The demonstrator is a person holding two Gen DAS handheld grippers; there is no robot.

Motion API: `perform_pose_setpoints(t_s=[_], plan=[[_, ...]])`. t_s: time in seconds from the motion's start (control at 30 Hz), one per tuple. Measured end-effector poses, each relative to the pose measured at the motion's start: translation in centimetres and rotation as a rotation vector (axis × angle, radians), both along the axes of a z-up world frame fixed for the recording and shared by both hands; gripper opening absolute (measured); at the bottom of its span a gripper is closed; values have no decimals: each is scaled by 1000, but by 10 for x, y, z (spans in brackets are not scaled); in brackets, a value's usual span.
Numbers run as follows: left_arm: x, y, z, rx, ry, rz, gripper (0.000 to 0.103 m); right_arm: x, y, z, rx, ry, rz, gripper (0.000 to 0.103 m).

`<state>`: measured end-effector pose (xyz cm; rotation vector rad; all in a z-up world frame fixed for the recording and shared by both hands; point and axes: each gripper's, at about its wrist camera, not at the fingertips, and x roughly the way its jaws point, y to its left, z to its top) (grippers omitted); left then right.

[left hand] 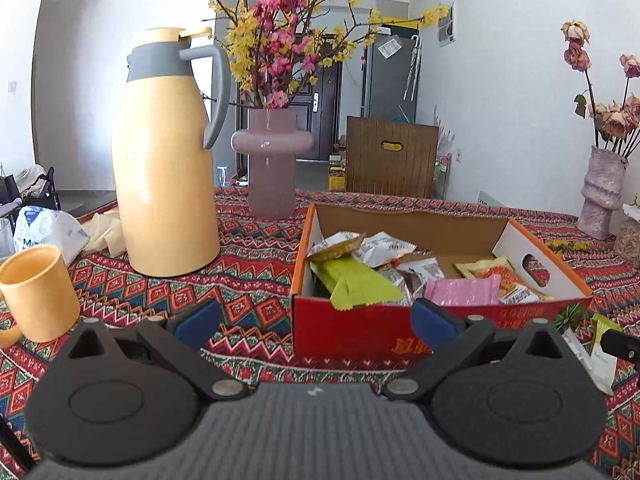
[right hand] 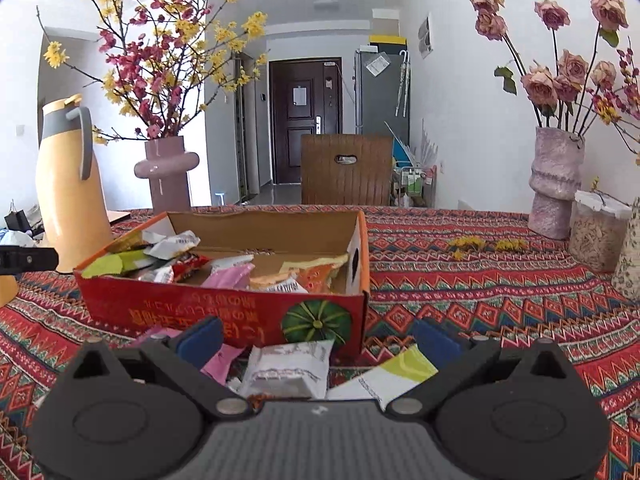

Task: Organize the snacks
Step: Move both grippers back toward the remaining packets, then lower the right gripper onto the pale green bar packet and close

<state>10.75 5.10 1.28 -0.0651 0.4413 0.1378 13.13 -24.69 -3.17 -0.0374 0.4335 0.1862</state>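
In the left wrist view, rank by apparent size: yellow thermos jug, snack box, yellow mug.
1. snack box
2. yellow thermos jug, close to the box, so unsure
3. yellow mug, smallest though nearest the camera

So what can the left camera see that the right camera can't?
Only the left wrist view shows the yellow mug beside the thermos, and a white bag at the table's far left edge.

Only the right wrist view shows the loose snack packets on the cloth in front of the box: a white packet, a pink one and a green-and-white one. It also shows a jar by the rose vase.

Both show the red snack box full of packets, the yellow thermos, the pink vase of blossoms and the patterned tablecloth.
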Motion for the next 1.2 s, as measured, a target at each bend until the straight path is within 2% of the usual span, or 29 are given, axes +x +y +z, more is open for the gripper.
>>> perform_pose_setpoints(t_s=[0.2, 0.4, 1.03, 1.2], plan=[[0, 4, -28, 7, 11, 18, 103, 1, -8, -26, 23, 50, -39, 103], [6, 6, -36, -4, 36, 28, 103, 2, -5, -36, 21, 46, -40, 103], [7, 9, -38, -32, 51, 28, 103, -2, -12, -32, 31, 57, -70, 103], [6, 10, -38, -36, 53, 30, 103, 10, -22, -27, 5, 70, -137, 103]])
